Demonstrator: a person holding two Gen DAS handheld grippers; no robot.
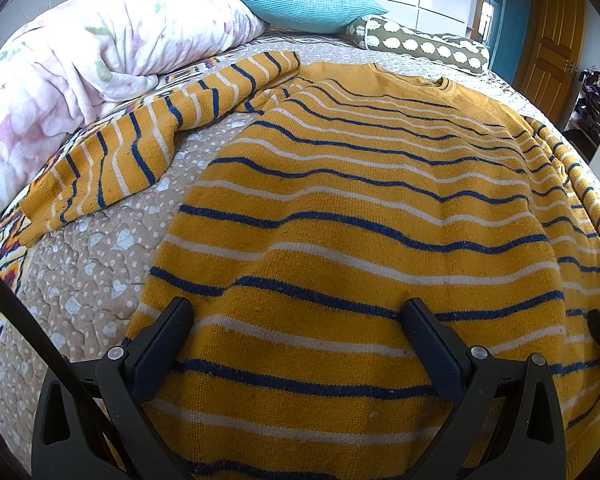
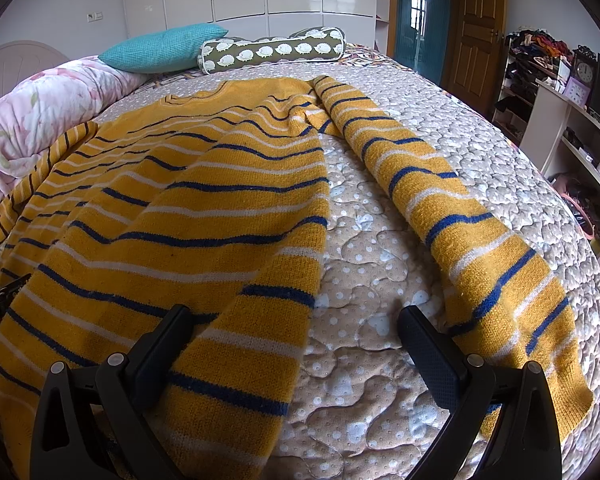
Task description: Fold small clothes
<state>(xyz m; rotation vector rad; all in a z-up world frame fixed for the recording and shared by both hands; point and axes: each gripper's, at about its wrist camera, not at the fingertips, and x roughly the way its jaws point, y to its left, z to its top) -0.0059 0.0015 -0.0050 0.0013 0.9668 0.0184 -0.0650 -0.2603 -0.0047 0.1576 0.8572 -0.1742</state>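
Sweater (image 1: 360,200), left wrist view: mustard knit with navy and white stripes, spread flat on the quilted bedspread (image 1: 100,272), one sleeve thrown out toward the floral duvet (image 1: 80,60); left gripper (image 1: 296,316) spread wide over the hem, gripping nothing, so a shallow pinch could catch only the top layer. Right wrist view: right gripper (image 2: 292,320) also wide, straddling the body's side edge and bare quilt beside the other sleeve (image 2: 460,216); the loose knit may bunch or drag.

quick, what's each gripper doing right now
Left gripper: open, holding nothing, over the hem of the striped sweater.
Right gripper: open, holding nothing, straddling the sweater's side edge and the quilt.
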